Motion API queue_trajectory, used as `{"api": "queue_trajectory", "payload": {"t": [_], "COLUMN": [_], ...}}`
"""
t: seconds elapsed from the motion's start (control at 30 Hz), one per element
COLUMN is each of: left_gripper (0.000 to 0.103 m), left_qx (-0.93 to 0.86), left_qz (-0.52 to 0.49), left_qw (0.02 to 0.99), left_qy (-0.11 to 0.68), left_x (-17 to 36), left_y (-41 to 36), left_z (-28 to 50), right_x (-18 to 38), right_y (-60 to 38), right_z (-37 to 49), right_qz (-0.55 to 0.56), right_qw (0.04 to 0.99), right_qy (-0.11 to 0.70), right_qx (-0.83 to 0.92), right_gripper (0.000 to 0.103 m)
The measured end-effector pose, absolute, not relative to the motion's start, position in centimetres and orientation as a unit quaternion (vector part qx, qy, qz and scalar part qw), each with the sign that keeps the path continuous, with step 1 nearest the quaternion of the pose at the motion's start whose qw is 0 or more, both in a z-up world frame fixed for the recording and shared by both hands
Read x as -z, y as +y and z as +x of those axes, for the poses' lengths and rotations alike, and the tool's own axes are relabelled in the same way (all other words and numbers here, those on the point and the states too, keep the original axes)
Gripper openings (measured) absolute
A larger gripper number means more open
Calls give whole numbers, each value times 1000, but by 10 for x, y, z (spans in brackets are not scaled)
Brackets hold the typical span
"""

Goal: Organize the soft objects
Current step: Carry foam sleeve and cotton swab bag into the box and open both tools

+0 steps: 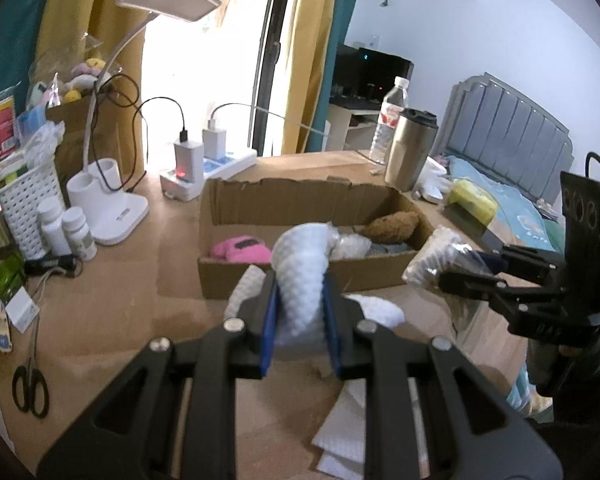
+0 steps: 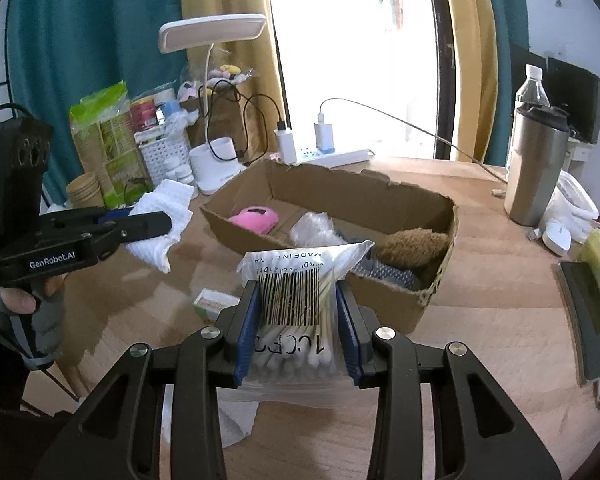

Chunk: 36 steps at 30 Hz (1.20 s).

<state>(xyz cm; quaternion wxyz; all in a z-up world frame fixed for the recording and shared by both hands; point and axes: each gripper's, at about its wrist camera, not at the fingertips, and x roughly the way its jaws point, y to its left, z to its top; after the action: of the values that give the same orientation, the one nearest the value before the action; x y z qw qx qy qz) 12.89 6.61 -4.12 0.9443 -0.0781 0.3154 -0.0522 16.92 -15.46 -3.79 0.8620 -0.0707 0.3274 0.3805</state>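
Observation:
My left gripper (image 1: pixel 300 296) is shut on a white textured cloth (image 1: pixel 302 268) and holds it above the table, just in front of the open cardboard box (image 1: pixel 260 204). My right gripper (image 2: pixel 298 304) is shut on a clear bag of cotton swabs (image 2: pixel 296 300) with a barcode, held near the box's front right corner (image 2: pixel 400 304). The box holds a pink soft item (image 1: pixel 242 250), a brown plush (image 1: pixel 392 226), a clear plastic packet (image 2: pixel 314 228) and a grey knitted piece (image 2: pixel 388 274). Each gripper shows in the other's view: the left (image 2: pixel 156 222), the right (image 1: pixel 444 278).
A white desk lamp (image 1: pixel 112 208), charger and power strip (image 1: pixel 208 164), white basket (image 1: pixel 24 200) and pill bottles (image 1: pixel 66 232) stand at the left. A steel tumbler (image 2: pixel 536 168) and water bottle (image 1: pixel 390 120) stand at the right. Scissors (image 1: pixel 30 390), white sheets (image 1: pixel 344 424), a phone (image 2: pixel 588 316) lie on the table.

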Motion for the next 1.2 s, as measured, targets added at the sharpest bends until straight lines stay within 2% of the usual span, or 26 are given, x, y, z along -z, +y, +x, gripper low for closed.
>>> {"api": "queue_trajectory", "payload": {"t": [1.2], "left_gripper": [22], "left_qx": [69], "left_qz": [-68], "left_qw": [944], "left_qy": [315], "left_x": [57], "left_y": [68], "left_z": [213], "right_x": [33], "right_y": [-141], "right_z": [247], "right_qz": [-48], "right_qw": [882], "right_qy": [307], "right_qx": [-353], "right_gripper": [39]}}
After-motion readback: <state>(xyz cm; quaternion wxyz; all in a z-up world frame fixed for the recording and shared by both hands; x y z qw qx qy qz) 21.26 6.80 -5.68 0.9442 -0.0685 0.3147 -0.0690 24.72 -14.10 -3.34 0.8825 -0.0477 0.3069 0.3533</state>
